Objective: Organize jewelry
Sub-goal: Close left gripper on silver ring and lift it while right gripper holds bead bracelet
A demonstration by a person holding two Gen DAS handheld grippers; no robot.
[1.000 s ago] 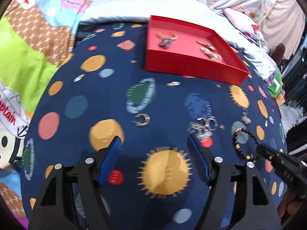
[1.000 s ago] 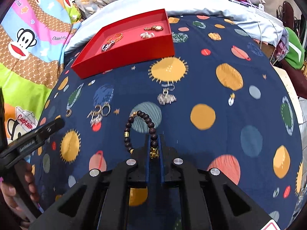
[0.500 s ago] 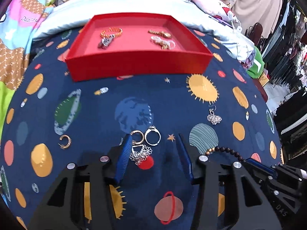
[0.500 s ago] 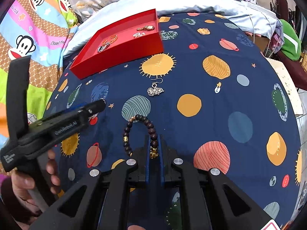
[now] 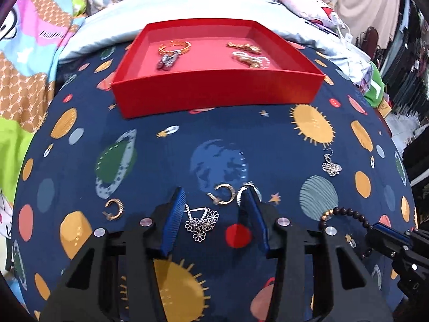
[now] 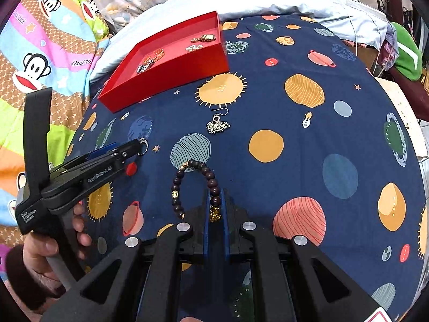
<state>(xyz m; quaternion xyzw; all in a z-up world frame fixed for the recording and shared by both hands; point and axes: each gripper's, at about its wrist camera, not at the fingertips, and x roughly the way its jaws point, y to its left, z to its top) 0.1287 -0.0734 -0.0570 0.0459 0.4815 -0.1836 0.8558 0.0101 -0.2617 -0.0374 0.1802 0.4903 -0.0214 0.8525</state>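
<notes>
Navy cotton printed with planets, suns and stars [image 5: 80,161] covers the bed, with a pale blue pillow [image 5: 187,8] and cartoon-monkey bedding [image 6: 40,53] beyond it. On the cloth, towards the pillow, sits a shallow red tray [image 5: 214,91] with straight matte walls; inside lie a gold bracelet with a dark charm [image 5: 171,51], a gold chain piece [image 5: 244,47] and a pearl-and-gold piece [image 5: 250,59].

The left hand-held gripper [image 5: 214,214] points down at the cloth with its ribbed blue pads half spread. Between them, touched by neither pad, lies a silver flower-cluster earring [image 5: 199,224], filigree and lacy. Just ahead of the pads are a ridged gold hoop [image 5: 224,193] and a silver ring [image 5: 250,187] beside the right pad. Another ridged gold C-shaped hoop [image 5: 114,209] lies apart to the left, and a second silver flower earring [image 6: 217,124] with a hook wire lies well to the right.

The right hand-held gripper [image 6: 215,206] has its pads pressed together on a bracelet of round dark wooden beads [image 6: 199,167], pinching it at its gold charm; the rest of the loop rests on the cloth. A person's hand [image 6: 48,249] grips the left tool's handle.
</notes>
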